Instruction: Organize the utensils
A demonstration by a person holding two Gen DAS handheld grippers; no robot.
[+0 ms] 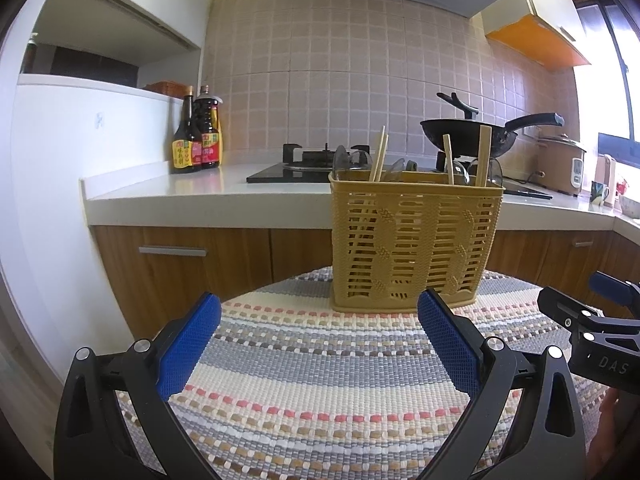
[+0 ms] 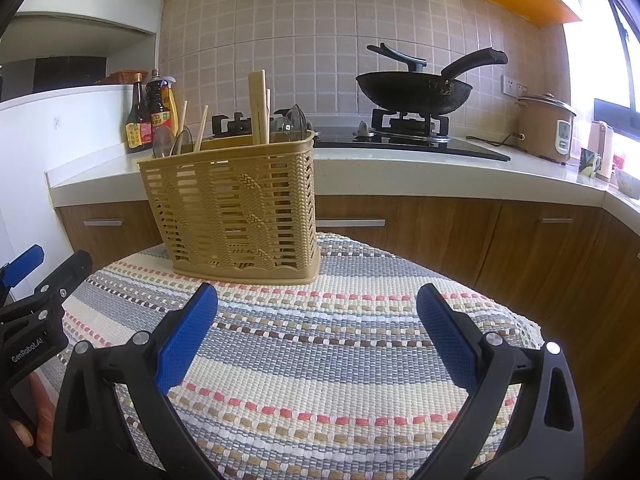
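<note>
A tan plastic utensil basket (image 1: pixel 414 244) (image 2: pixel 240 208) stands upright at the far side of a round table under a striped woven cloth (image 1: pixel 320 376) (image 2: pixel 328 352). Wooden chopsticks (image 1: pixel 378 158) (image 2: pixel 259 108) and clear plastic spoons (image 1: pixel 346 158) (image 2: pixel 294 120) stick up out of it. My left gripper (image 1: pixel 320 320) is open over the cloth in front of the basket, with nothing between its blue pads. My right gripper (image 2: pixel 318 312) is open too, empty, to the right of the basket. Each gripper shows at the edge of the other's view.
Behind the table runs a white kitchen counter (image 1: pixel 192 188) (image 2: pixel 440 168) with wooden cabinets below. On it are sauce bottles (image 1: pixel 196 136) (image 2: pixel 150 114), a gas hob with a black wok (image 2: pixel 414 88), and a rice cooker (image 2: pixel 546 128). A person's hand shows at lower left (image 2: pixel 38 420).
</note>
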